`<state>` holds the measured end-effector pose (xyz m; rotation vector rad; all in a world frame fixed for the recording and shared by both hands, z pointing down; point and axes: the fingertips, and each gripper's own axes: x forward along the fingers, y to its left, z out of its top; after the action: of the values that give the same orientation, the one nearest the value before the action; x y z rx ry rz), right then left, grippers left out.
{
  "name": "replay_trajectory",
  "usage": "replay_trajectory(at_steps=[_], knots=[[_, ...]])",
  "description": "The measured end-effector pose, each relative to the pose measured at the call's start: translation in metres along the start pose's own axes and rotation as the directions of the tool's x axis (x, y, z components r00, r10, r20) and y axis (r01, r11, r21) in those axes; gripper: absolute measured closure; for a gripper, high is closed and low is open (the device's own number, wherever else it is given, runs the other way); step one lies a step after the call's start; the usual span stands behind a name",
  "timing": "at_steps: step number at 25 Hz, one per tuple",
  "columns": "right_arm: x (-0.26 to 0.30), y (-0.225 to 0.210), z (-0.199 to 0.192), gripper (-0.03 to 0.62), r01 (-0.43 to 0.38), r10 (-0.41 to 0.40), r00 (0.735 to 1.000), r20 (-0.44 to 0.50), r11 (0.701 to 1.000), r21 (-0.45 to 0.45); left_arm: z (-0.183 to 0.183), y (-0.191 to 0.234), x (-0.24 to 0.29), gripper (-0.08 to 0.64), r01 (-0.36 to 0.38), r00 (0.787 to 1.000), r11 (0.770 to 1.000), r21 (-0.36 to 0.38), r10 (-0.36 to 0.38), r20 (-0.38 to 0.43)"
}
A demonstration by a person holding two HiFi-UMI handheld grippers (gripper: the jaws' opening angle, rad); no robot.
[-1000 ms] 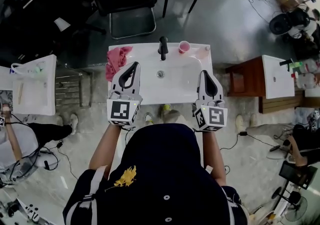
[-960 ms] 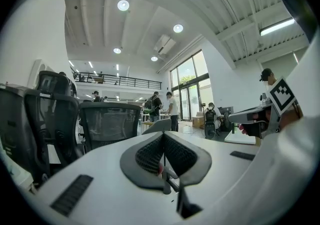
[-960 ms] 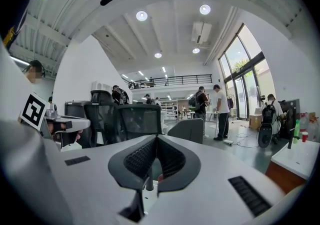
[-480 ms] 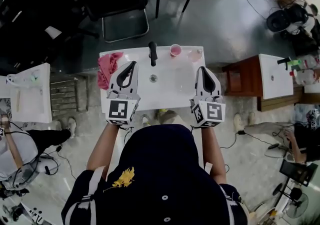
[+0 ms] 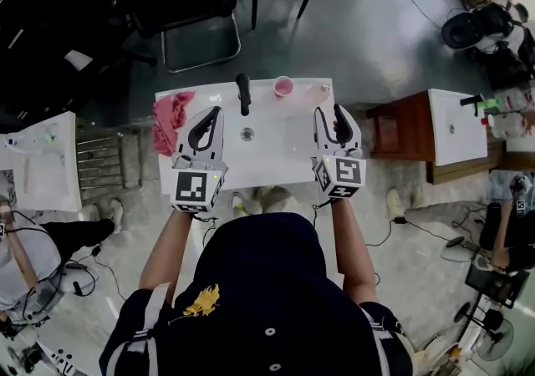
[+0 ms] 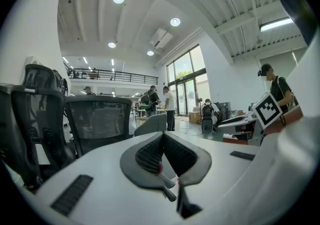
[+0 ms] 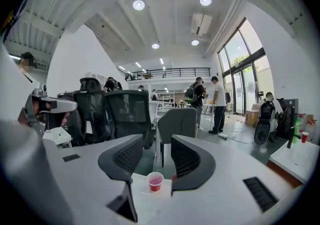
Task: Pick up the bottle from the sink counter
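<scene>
A white sink counter (image 5: 276, 157) carries a black faucet (image 5: 243, 92) and a pink cup (image 5: 283, 86). A small pale bottle (image 5: 321, 90) shows faintly at the counter's back right corner, too blurred to describe. My right gripper (image 5: 328, 114) hovers just short of it; its jaws have just been opening and stand open with nothing between the pads. In the right gripper view the gripper (image 7: 157, 141) frames the cup (image 7: 155, 181) below it, with a reddish bit (image 7: 174, 176) peeking beside the right jaw. My left gripper (image 5: 214, 113) is shut and empty over the basin's left side, and in its own view (image 6: 163, 136) the jaws meet.
A red cloth (image 5: 167, 111) lies on the counter's left end. The drain (image 5: 247, 134) sits mid-basin. An office chair (image 5: 196, 27) stands behind the sink, and a brown stand with a second white basin (image 5: 456, 128) is to the right. People stand farther off.
Both grippers have moved forward over the sink counter. The right gripper's jaws went from shut to open. The left gripper stayed shut.
</scene>
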<state>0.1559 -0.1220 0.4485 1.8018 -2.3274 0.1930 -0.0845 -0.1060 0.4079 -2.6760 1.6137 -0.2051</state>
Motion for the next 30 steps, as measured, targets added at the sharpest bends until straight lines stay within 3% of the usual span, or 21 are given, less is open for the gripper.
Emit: replay_trajectory(at_steps=[11, 18, 22, 27, 30], knots=[[0.067, -0.045, -0.093, 0.298, 0.025, -0.023, 0.987, -0.160, 1.000, 0.012, -0.006, -0.001, 0.023, 0.541, 0.002, 1.000, 1.000, 0.023, -0.001, -0.030], [0.108, -0.087, -0.165, 0.251, 0.131, -0.116, 0.964, -0.239, 0.990, 0.047, -0.003, -0.008, 0.039, 0.541, 0.017, 0.999, 0.998, 0.058, -0.015, -0.046], [0.123, -0.102, -0.190, 0.222, 0.175, -0.156, 0.947, -0.280, 0.984, 0.042, -0.013, -0.010, 0.044, 0.541, 0.025, 0.998, 0.998, 0.052, -0.022, -0.052], [0.138, -0.109, -0.211, 0.184, 0.179, -0.158, 0.939, -0.305, 0.983, 0.042, -0.030, -0.013, 0.045, 0.541, 0.037, 0.993, 0.998, 0.052, -0.030, -0.118], [0.150, -0.112, -0.222, 0.169, 0.174, -0.150, 0.939, -0.311, 0.983, 0.052, -0.024, -0.017, 0.054, 0.541, 0.019, 0.995, 1.000, 0.005, -0.018, -0.099]])
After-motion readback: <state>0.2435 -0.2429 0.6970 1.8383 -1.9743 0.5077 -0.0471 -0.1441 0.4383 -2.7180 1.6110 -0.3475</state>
